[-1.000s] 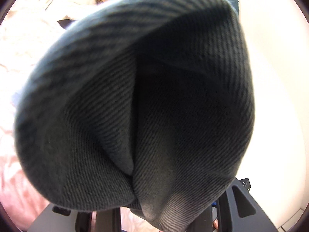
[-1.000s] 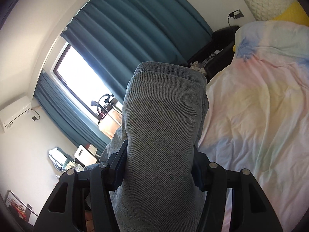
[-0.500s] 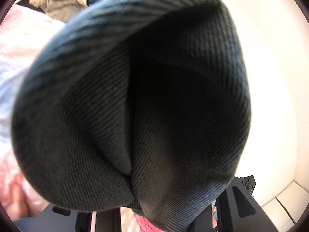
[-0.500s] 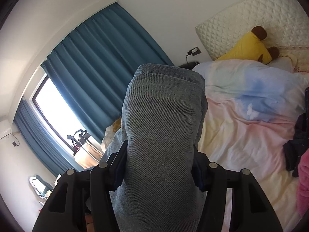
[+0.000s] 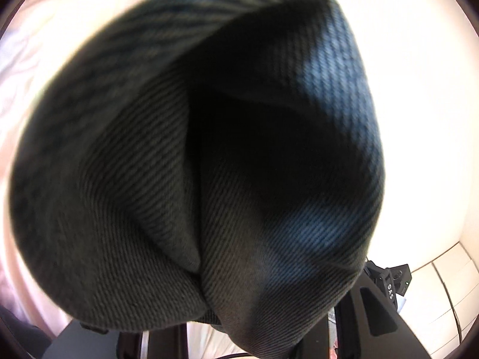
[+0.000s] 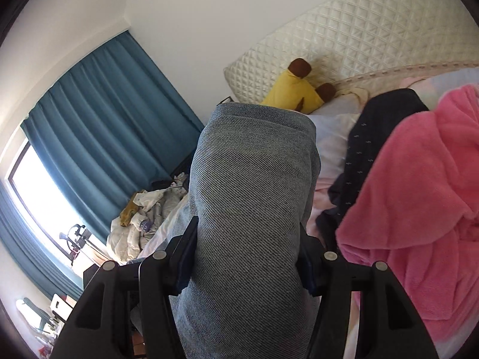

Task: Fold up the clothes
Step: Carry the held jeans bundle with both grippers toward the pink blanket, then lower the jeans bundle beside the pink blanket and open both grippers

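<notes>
A thick folded bundle of grey-blue denim (image 6: 251, 209) stands between my right gripper's (image 6: 248, 257) fingers, and the gripper is shut on it, held above the bed. In the left wrist view the same denim (image 5: 209, 164) bulges up close and fills most of the frame. My left gripper (image 5: 257, 326) is shut on its lower fold, with the fingertips hidden under the cloth.
A pink fleece garment (image 6: 419, 209) and a dark navy garment (image 6: 368, 149) lie on the bed at right. A yellow plush toy (image 6: 295, 91) leans on the quilted headboard (image 6: 359, 45). Blue curtains (image 6: 104, 125) and a pile of pale laundry (image 6: 143, 221) are at left.
Both grippers have swung with the denim still held: the right view turned from the window toward the headboard and the pink garment. The left view shifted toward the white wall.
</notes>
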Demonstrator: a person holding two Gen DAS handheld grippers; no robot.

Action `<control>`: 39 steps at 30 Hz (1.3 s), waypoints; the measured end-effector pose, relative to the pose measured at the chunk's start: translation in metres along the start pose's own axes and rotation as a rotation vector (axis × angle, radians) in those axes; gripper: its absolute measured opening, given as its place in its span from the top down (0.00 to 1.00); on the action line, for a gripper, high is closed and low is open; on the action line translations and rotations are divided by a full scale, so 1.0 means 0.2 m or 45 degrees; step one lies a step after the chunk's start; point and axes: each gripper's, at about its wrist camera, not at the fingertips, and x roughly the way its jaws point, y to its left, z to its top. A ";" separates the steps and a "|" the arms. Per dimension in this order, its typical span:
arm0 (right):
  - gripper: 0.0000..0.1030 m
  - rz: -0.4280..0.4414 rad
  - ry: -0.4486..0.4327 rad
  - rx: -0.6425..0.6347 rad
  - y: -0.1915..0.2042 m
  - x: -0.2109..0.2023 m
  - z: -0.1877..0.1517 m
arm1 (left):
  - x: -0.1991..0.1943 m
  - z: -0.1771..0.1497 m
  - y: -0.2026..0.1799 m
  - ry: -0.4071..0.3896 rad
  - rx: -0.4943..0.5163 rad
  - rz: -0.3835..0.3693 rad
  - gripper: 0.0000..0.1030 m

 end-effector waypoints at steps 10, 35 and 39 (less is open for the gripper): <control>0.45 -0.157 0.048 0.184 -0.58 -0.11 -0.34 | 0.38 -0.39 0.07 0.244 0.074 0.169 0.72; 0.29 -0.418 0.297 0.220 -0.82 -0.08 -0.70 | 0.51 -0.97 0.14 0.526 0.157 0.516 0.53; 0.24 -0.491 0.303 0.154 -0.74 -0.12 -0.65 | 0.43 -1.07 0.10 0.545 0.203 0.563 0.42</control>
